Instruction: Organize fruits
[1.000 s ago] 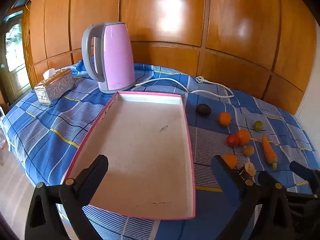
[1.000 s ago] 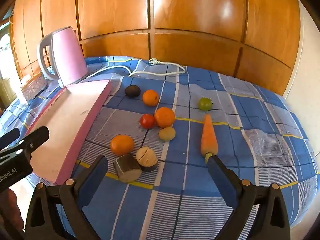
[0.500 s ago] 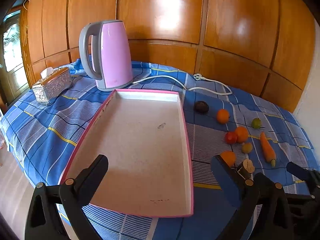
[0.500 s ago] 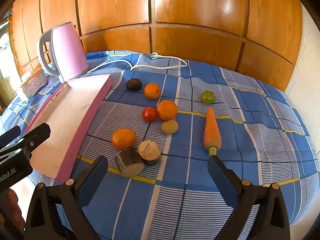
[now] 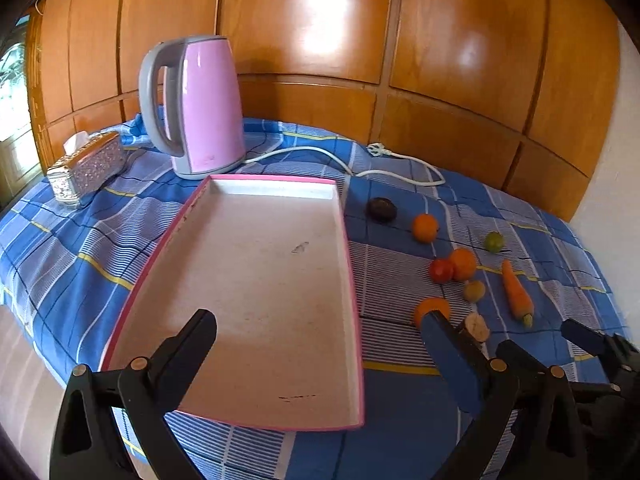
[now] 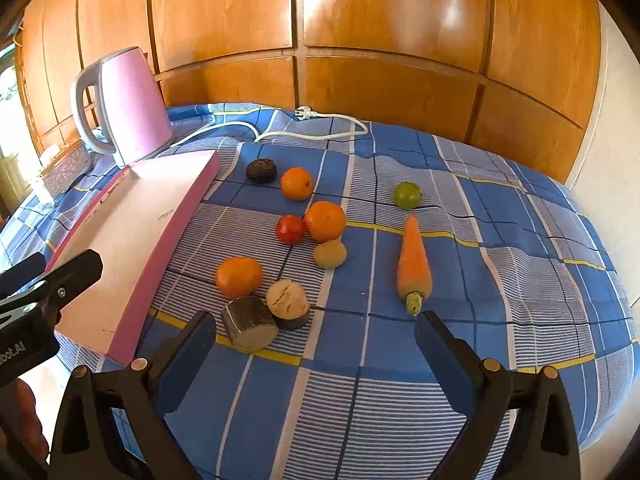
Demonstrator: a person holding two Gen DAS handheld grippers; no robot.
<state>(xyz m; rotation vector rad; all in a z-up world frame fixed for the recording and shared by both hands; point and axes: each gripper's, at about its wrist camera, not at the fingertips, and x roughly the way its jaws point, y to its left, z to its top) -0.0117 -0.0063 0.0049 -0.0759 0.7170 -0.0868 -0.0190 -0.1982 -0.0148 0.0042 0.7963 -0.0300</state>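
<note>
Nothing is sorted yet, by the look of it: the pink tray holds no fruit. All the pieces lie on the blue checked counter to its right: three oranges, one tomato, one green lime, one carrot, one kiwi, one dark round fruit and two cut brown chunks. Left gripper and right gripper hover with fingers apart, holding nothing.

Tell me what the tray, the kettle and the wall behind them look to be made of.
Tray: probably painted wood or stiff board; matte off-white floor with scuffs, pink rim.
Kettle: likely plastic; smooth pink body with a soft sheen, grey handle and base.
Wall: varnished wood panels; orange-brown and glossy, with bright glare spots and seams between panels.
</note>
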